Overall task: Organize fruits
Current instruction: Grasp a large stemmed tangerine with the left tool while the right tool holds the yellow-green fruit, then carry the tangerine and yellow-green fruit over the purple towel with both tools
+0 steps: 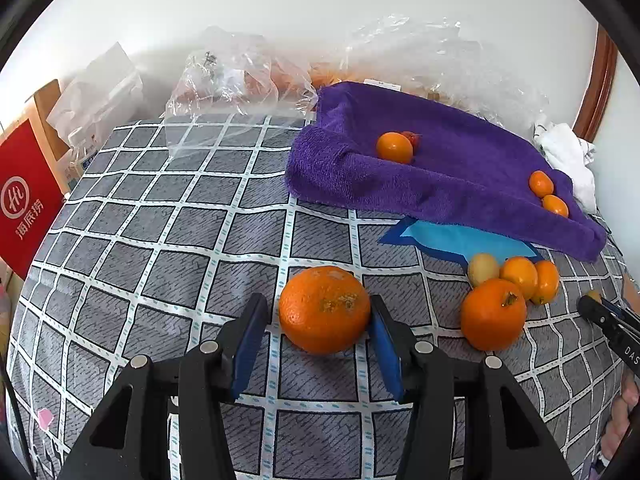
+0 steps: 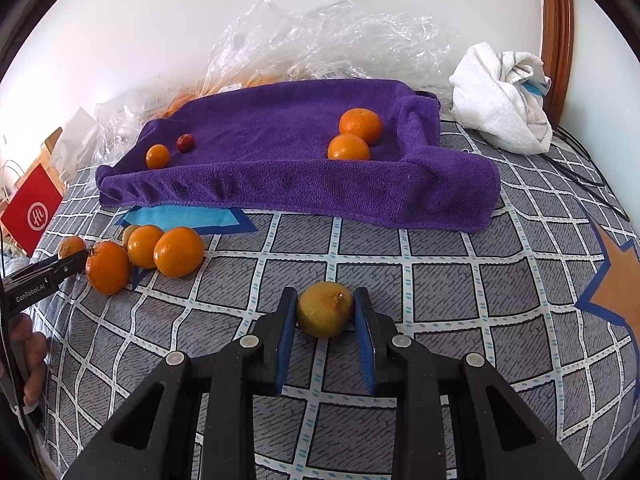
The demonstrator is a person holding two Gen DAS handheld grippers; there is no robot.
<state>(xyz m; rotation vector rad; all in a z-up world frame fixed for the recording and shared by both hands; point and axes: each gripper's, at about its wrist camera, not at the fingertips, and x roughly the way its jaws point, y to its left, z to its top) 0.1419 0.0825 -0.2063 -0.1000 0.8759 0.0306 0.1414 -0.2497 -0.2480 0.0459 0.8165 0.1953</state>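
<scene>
Fruit sits between both tools: we close the spread left tool (image 1: 318, 322) on the orange (image 1: 324, 309); the right tool (image 2: 325, 312) pinches the yellow fruit (image 2: 325, 309).

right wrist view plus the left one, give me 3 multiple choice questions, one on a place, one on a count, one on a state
1. Where does the dark red fruit lie?
A. on the floor
B. on the purple towel, beside a small orange
C. in a glass bowl

2. How many fruits lie on the purple towel?
A. two
B. four
C. six

3. How does the left gripper stand?
A. shut on nothing
B. shut on a banana
C. open around the large orange

Answers:
1 B: the right wrist view shows it on the towel next to the small orange.
2 B: the dark red fruit, the small orange and two more oranges at the other end.
3 C: the fingers flank the large orange, and a gap shows beside one pad.
</scene>
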